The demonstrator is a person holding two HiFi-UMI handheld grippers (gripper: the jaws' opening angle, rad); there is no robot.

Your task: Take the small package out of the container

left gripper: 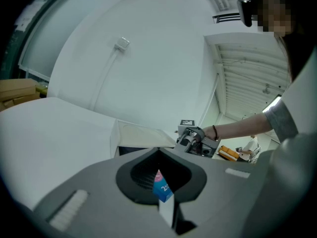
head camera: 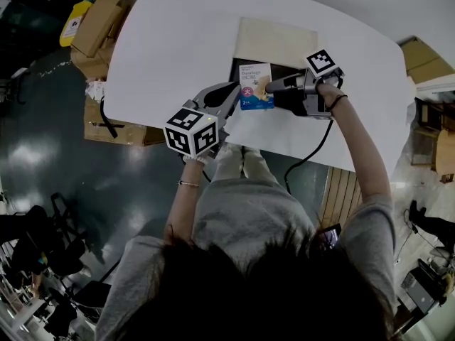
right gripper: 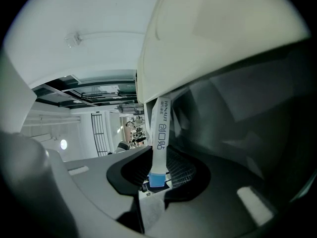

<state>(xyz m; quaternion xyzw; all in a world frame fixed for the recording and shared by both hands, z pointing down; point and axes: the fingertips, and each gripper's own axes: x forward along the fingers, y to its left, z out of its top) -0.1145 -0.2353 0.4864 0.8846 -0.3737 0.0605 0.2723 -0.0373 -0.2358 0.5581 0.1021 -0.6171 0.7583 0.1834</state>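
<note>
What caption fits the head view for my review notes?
Both the left gripper and right gripper pinch the small blue-and-white package at the open container on a white table.

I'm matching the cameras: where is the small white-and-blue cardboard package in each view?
Head view: small white-and-blue cardboard package, upper centre.
Left gripper view: its blue corner low centre, between the jaws.
Right gripper view: edge-on strip, centre, between the jaws.
Shared landmark: cream container flap, in all three.
</note>
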